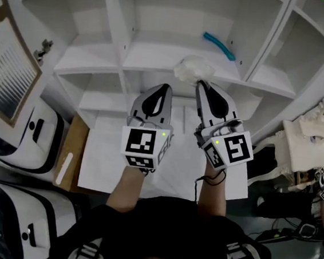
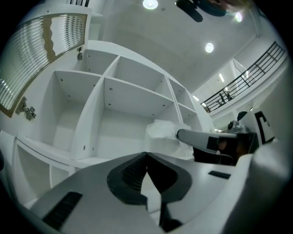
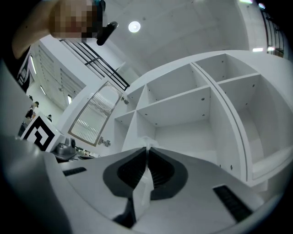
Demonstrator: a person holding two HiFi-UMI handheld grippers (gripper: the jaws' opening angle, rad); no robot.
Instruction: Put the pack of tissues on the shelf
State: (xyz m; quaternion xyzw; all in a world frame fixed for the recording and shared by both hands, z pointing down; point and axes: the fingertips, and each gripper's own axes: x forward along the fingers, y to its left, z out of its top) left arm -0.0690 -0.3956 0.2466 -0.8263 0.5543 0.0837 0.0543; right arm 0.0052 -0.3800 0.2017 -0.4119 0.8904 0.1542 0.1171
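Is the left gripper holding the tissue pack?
No, the tissue pack is pinched at the tip of the right gripper, while the left gripper is shut on nothing.

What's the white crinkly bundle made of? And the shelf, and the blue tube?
The pack of tissues looks like thin, crumpled plastic wrap, slightly translucent. The shelf seems to be smooth white-coated board with small peg holes. The blue tube may be plastic or rubber: curved, matte.

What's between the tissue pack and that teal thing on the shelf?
Nothing: only bare white shelf board lies between the pack of tissues and the teal thing, seen in the head view.
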